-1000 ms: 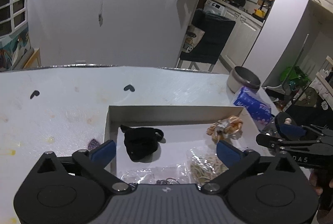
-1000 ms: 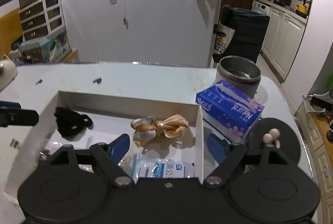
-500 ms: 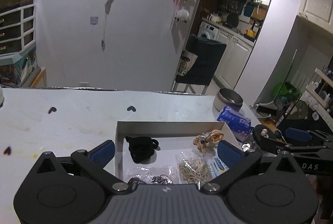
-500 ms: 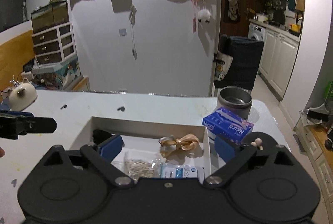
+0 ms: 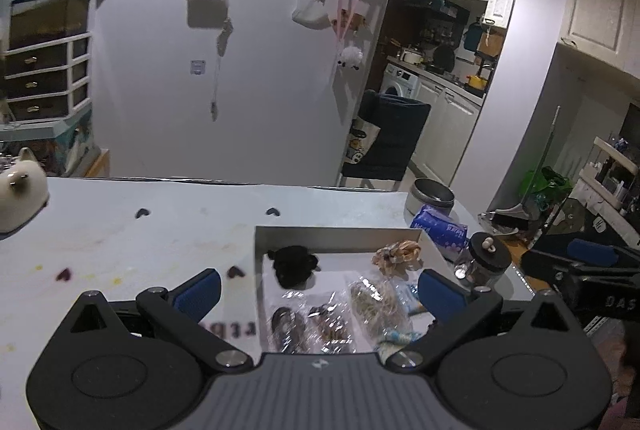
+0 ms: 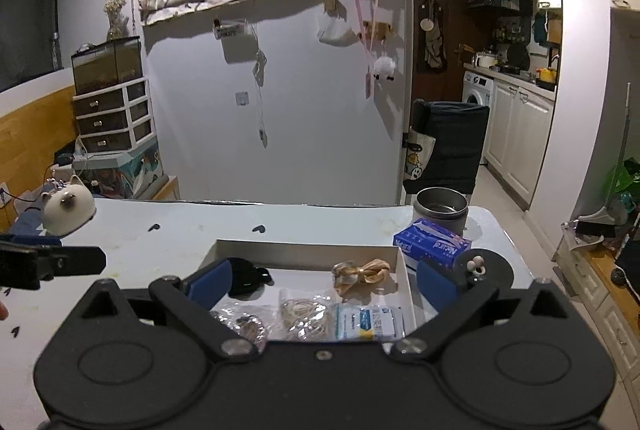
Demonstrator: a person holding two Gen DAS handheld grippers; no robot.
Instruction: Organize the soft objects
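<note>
Pictured inside a shallow white tray [image 6: 405,272] near the desk's right edge: a black scrunchie [image 6: 246,276] at the tray's far left corner, a gold satin scrunchie [image 6: 360,272] at its far right corner. Nearer the tray's front wall, clear bags of rubber bands [image 6: 304,312] and hair ties [image 5: 308,318], plus a flat blue-and-white packet [image 6: 370,322]. Just outside the tray's right wall, a blue tissue pack [image 6: 432,244], a grey metal pot [image 6: 440,208] behind it and a black-lidded jar [image 5: 486,262] toward the desk's right edge. At the far left corner of the desk [image 5: 140,242], a white cat-shaped ornament [image 6: 68,210].

Left gripper [image 5: 316,292] seen with jaws spread wide and empty, raised above the tray's front half, every soft item beyond and below its blue pads. Right gripper [image 6: 322,278] likewise empty, jaws opening to near full spread, framing the tray from the scrunchies forward.

Judged as a hands-off pause, with all items apparently lodged in the tray. Best handled by lowering over one item at a time, pinching fabric at its bunched middle rather than a slippery bag edge, and steering clear of the tray walls.
</note>
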